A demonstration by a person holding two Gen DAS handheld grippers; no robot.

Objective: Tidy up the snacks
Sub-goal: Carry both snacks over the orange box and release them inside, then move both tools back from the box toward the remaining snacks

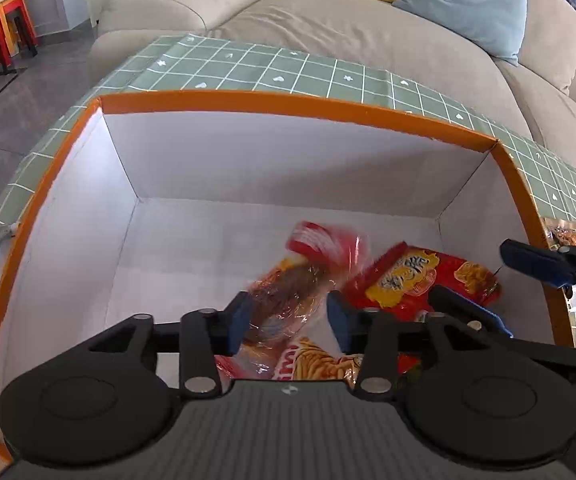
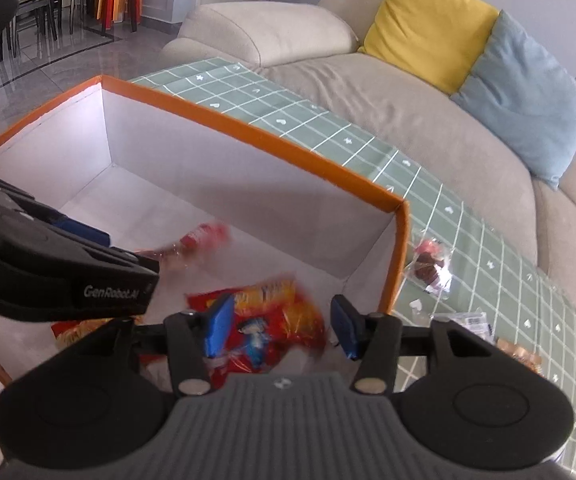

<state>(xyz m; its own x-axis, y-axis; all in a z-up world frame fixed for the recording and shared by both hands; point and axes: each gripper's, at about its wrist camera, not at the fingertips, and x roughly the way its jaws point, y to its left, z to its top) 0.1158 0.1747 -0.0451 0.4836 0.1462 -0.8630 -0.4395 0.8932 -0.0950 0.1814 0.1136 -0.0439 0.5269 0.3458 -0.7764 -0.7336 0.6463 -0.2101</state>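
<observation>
Snacks are landing in the orange-rimmed box (image 1: pixel 296 102) right now: I read both pairs of fingers as parted and gripping nothing. My left gripper (image 1: pixel 288 316) hangs over the box with its blue pads apart, and a clear-wrapped bag with a red top (image 1: pixel 308 264) lies blurred just beyond them on the box floor, its long axis running away from the fingers toward the far wall. My right gripper (image 2: pixel 281 326) stands just as wide over the near right corner, with a red and yellow packet (image 2: pixel 275 312) smeared by motion below and between its pads, not pressed by either.

What my next move turns on lies outside the box. On the green checked tabletop (image 2: pixel 328 128), right of the box wall, sits a small clear pouch with something dark and red inside (image 2: pixel 428 262), and further packets (image 2: pixel 472 322) lie nearer the right gripper. I judge the right hand far closer to all of these; the left would have to cross the box.

Only the right wrist view shows those loose snacks properly; the left wrist view shows the box floor and its 2 red packets (image 1: pixel 420 280) far better.
</observation>
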